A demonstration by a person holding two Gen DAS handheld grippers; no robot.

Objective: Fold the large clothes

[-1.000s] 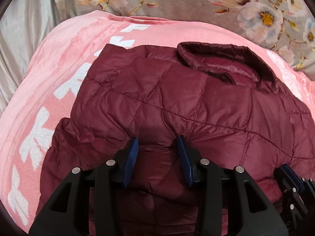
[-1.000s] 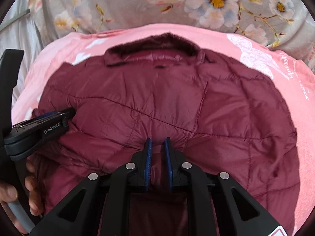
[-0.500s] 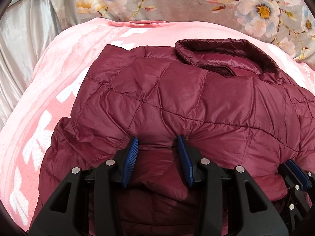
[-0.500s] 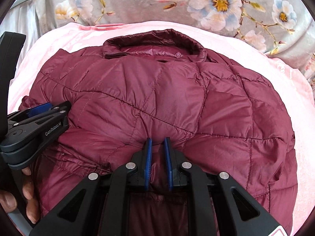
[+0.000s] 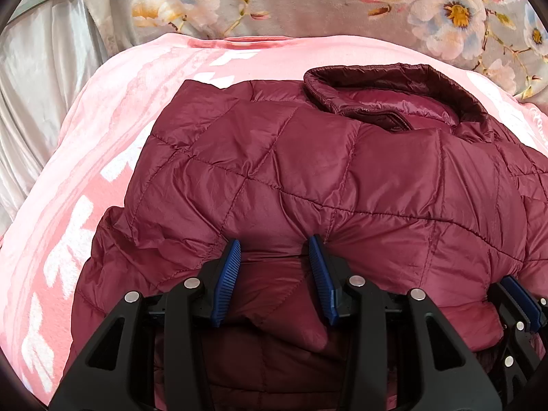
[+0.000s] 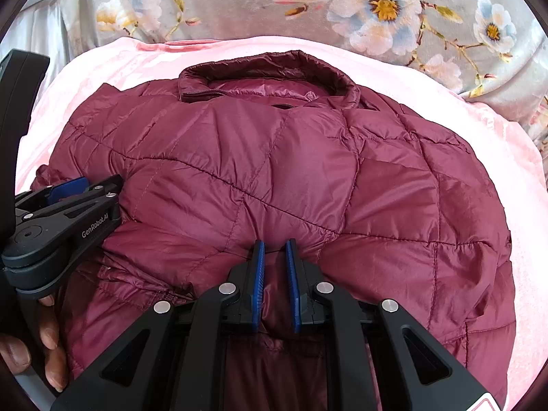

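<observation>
A maroon quilted puffer jacket (image 5: pixel 325 178) lies on a pink blanket (image 5: pixel 102 130), collar (image 5: pixel 394 82) at the far end. Its near part is folded up over the rest. My left gripper (image 5: pixel 274 250) is shut on a thick bunch of the jacket's folded edge, which fills the wide gap between its jaws. My right gripper (image 6: pixel 274 250) is shut on the same edge of the jacket (image 6: pixel 291 171), jaws close together. The left gripper also shows at the left of the right wrist view (image 6: pixel 65 212); the right gripper's fingers (image 5: pixel 517 298) show at the right of the left wrist view.
The pink blanket (image 6: pixel 513 178) with white markings covers the bed. A grey floral fabric (image 5: pixel 308 3) lies behind it, also in the right wrist view (image 6: pixel 239 3). A silvery curtain (image 5: pixel 30 102) hangs at the left. A hand (image 6: pixel 37 349) holds the left gripper.
Both grippers have carried the jacket's near edge forward toward the collar. The jacket now fills more of both views and covers more of the blanket.
</observation>
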